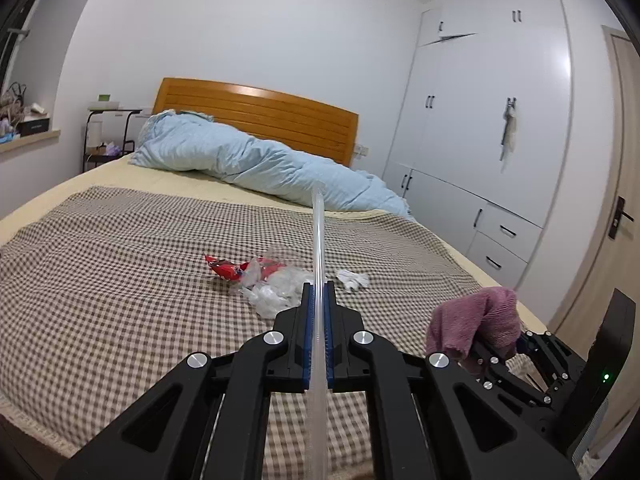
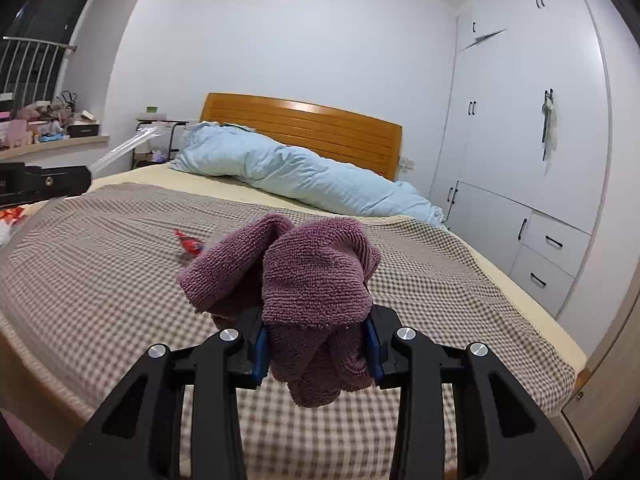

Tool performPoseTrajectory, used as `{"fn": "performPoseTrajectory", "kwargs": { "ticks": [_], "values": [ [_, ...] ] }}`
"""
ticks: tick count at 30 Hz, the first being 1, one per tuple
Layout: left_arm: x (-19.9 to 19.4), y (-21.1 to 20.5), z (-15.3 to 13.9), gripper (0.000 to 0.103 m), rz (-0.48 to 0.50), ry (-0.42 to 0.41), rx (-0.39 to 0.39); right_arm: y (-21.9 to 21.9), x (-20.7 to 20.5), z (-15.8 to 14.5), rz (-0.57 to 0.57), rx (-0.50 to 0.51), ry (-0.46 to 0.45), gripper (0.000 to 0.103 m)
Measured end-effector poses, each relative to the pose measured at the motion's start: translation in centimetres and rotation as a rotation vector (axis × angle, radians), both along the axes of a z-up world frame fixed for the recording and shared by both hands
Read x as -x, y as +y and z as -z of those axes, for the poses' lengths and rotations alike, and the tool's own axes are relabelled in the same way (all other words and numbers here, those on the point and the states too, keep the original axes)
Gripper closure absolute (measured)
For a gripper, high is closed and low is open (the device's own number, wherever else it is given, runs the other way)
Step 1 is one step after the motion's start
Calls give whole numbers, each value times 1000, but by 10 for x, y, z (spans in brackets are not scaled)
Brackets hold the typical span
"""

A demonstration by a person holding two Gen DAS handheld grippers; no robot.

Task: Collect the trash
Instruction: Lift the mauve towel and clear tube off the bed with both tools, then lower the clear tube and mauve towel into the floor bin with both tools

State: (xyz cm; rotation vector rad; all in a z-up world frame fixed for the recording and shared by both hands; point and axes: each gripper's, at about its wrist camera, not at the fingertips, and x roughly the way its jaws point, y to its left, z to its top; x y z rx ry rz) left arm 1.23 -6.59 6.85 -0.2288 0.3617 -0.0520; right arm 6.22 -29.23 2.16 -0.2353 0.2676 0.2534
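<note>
My left gripper (image 1: 319,289) is shut on a clear plastic strip (image 1: 318,232) that sticks out past the pads over the bed. In the right wrist view the same left gripper (image 2: 87,178) shows at the left edge with the clear plastic strip (image 2: 120,151) pointing up. My right gripper (image 2: 316,320) is shut on a bunched purple cloth (image 2: 316,276), also seen as the purple cloth (image 1: 476,320) at the right. On the checked bedspread (image 1: 120,260) lie a red wrapper (image 1: 226,270), crumpled clear plastic (image 1: 276,294) and a white tissue wad (image 1: 353,280). The cloth hides most of that litter in the right wrist view, except the red wrapper (image 2: 188,245).
A light blue duvet (image 1: 256,160) lies bunched across the head of the bed below a wooden headboard (image 1: 260,116). White wardrobes and drawers (image 1: 480,140) line the right wall, with a door (image 1: 616,216) beyond. A black shelf rack (image 1: 108,136) and a cluttered windowsill (image 2: 48,128) stand at the left.
</note>
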Motion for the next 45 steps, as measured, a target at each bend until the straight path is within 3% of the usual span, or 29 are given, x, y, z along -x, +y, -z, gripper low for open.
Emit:
{"fn": "performPoseTrajectory", "kwargs": {
  "ticks": [7,19,31,45],
  "values": [
    [45,-15,-6,101,55,-13,-34,-9,45,-4,-44,-26,9,66],
    [98,-35,16,101,157,29,-76,-28,104,16,-102,-54,68,66],
    [117,-48,59,101,239,143,-86,-38,126,47,-114,-77,174,66],
    [114,-65,121,101,316,305,-92,-47,131,105,-79,-94,357,66]
  ]
}}
